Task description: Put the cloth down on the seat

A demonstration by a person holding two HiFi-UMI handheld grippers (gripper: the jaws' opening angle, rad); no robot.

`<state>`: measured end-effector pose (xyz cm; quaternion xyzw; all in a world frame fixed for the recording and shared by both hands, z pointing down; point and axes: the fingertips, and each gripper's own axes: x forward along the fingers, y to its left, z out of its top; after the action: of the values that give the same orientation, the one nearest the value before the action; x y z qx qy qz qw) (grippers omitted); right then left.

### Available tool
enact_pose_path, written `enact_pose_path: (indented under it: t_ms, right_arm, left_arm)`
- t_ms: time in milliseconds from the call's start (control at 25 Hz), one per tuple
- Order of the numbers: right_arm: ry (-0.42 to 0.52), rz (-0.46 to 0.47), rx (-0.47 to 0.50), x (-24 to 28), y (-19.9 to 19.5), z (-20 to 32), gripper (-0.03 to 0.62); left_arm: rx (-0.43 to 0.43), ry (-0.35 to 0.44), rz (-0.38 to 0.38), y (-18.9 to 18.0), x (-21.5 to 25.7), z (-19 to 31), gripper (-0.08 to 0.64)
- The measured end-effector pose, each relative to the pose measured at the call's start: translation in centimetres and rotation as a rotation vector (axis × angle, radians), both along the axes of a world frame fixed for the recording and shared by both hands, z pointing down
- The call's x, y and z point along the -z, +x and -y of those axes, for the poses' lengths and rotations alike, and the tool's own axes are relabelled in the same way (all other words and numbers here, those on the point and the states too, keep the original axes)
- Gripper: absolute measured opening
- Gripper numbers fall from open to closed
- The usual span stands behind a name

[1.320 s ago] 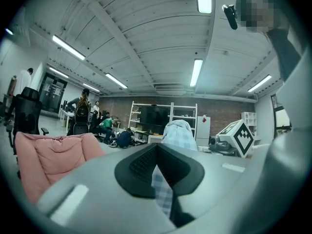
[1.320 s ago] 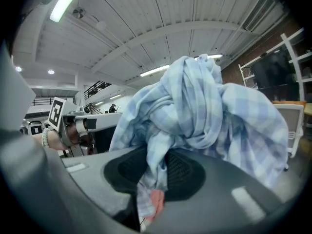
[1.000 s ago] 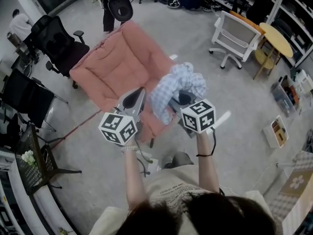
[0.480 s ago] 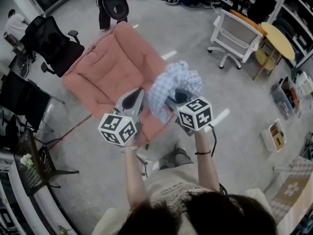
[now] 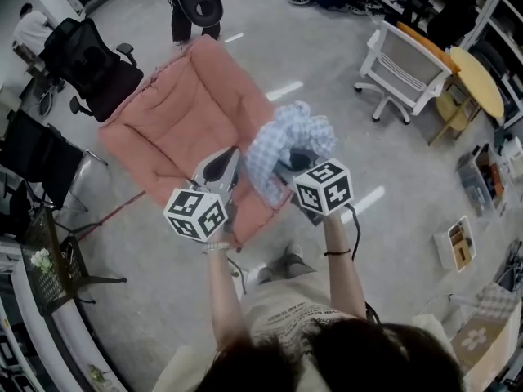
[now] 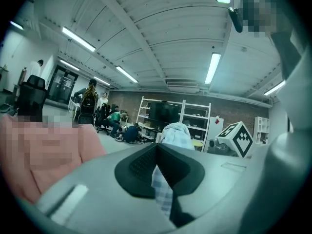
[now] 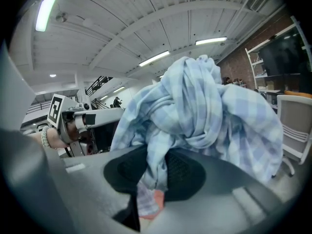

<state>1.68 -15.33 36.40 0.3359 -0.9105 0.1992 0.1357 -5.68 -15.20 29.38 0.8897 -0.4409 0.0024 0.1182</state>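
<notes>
While left hand-held gripper [image 5: 225, 162] and right hand-held gripper [image 5: 298, 162] pinch it, pale blue checked cloth [image 5: 286, 141], crumpled, knotted.

The cloth [image 5: 288, 145] is a pale blue and white check. The seat [image 5: 176, 125] is salmon pink. The left tongs [image 5: 222, 168] and right tongs [image 5: 296, 163] are grey with black pads [image 7: 181, 172], and each carries a white cube [image 5: 324, 188] printed with black square markers. The floor [image 5: 392, 162] is light grey. One office chair [image 5: 91, 60] is black, a second office chair [image 5: 402, 55] is white, and the round table [image 5: 476, 80] is yellow.
</notes>
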Motion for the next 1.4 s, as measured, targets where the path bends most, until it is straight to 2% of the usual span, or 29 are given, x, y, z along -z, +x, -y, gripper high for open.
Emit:
enact_pose_path:
  t_ms: [280, 560, 880, 1400]
  right_arm:
    - [-0.029, -0.002, 0.046, -1.3, 0.8, 1.8, 0.095]
    - [-0.079, -0.003, 0.055, -3.3, 0.5, 2.8, 0.095]
    - [-0.131, -0.025, 0.061, -5.8, -2.2, 4.7, 0.095]
    - [-0.200, -0.058, 0.063, -9.1, -6.0, 7.9, 0.095]
  left_arm:
    - [0.035, -0.022, 0.007, 1.3, -1.1, 1.7, 0.005]
    - [0.078, -0.064, 0.007, 0.7, -3.0, 2.4, 0.005]
    - [0.083, -0.130, 0.000, -2.1, -5.7, 5.0, 0.005]
    - [0.068, -0.186, -0.013, -5.8, -8.7, 9.2, 0.005]
